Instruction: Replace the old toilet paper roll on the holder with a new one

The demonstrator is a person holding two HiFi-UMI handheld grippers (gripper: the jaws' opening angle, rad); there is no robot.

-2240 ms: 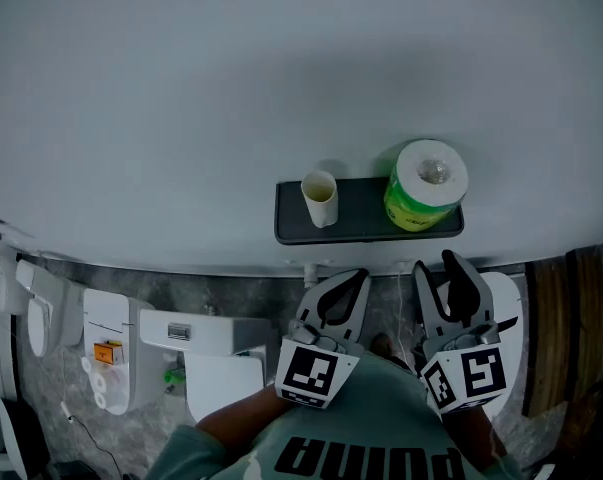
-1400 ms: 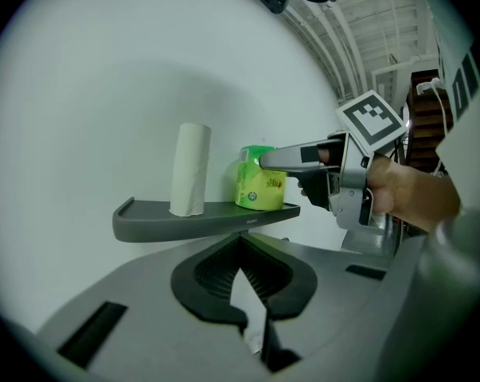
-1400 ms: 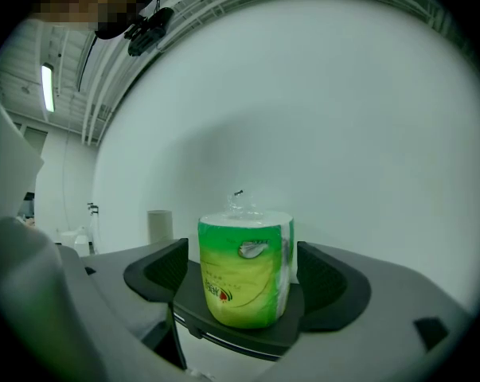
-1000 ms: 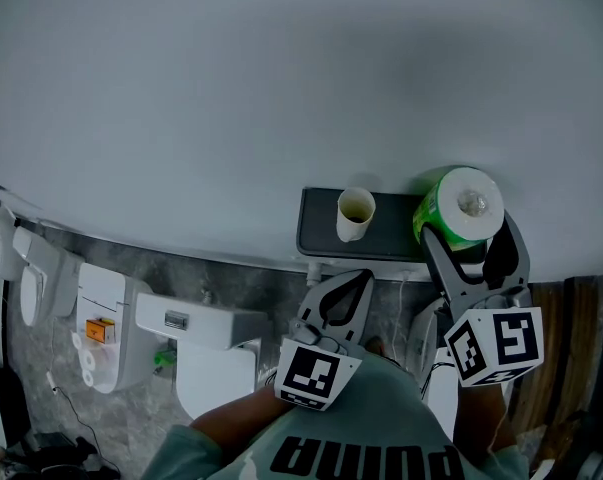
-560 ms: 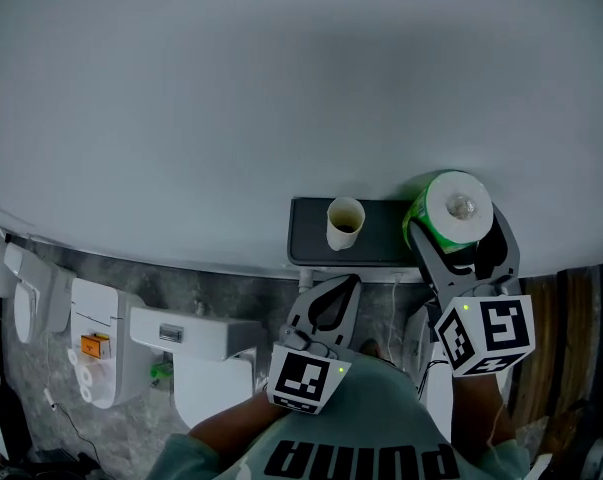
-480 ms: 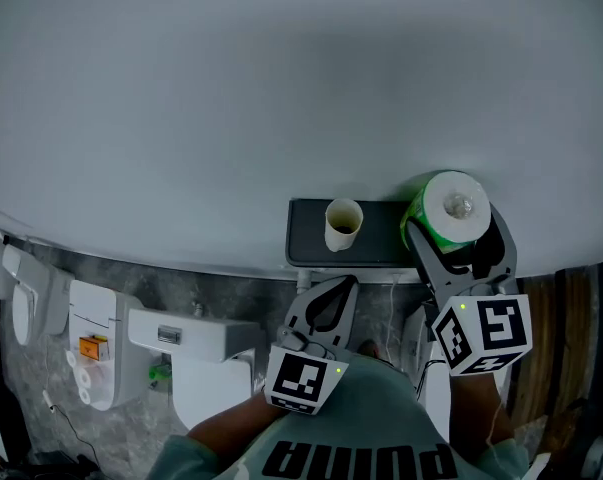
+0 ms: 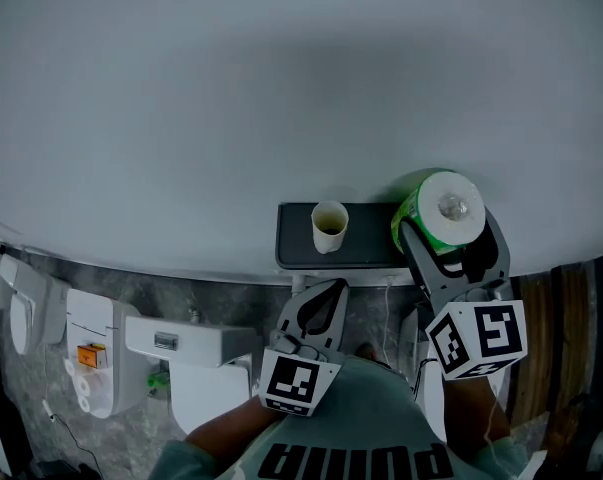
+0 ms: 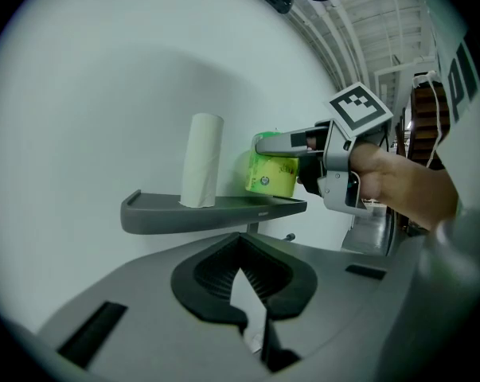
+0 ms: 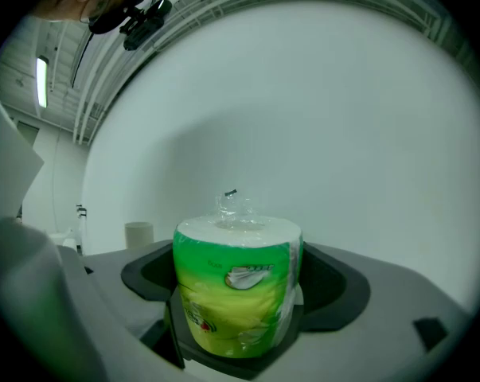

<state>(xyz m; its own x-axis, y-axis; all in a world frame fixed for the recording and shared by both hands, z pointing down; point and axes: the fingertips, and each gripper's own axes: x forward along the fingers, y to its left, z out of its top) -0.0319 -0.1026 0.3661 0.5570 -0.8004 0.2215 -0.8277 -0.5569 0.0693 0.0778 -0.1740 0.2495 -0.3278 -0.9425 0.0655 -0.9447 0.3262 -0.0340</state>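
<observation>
A dark grey wall shelf (image 7: 296,246) carries an empty cardboard tube (image 7: 328,226) standing upright and a new roll in green wrapper (image 7: 441,211) at its right end. My right gripper (image 7: 451,253) reaches up from below, its jaws pressed against both sides of the new roll (image 9: 236,293). In the right gripper view the tube (image 9: 138,234) stands far left. The left gripper (image 7: 326,293) hangs shut and empty below the shelf's front edge. From the left gripper view, the shelf (image 8: 208,211), tube (image 8: 201,160) and held roll (image 8: 271,175) lie ahead of the left gripper (image 8: 251,325).
A plain white wall fills the upper head view. White toilet fixtures (image 7: 196,353) stand on grey stone floor at the lower left, with small rolls (image 7: 81,386) beside them. A dark wooden panel (image 7: 571,338) runs down the right edge.
The right gripper rose from below the shelf and put its jaws round the green-wrapped roll. The left gripper stayed low and shut. The tube has not moved.
</observation>
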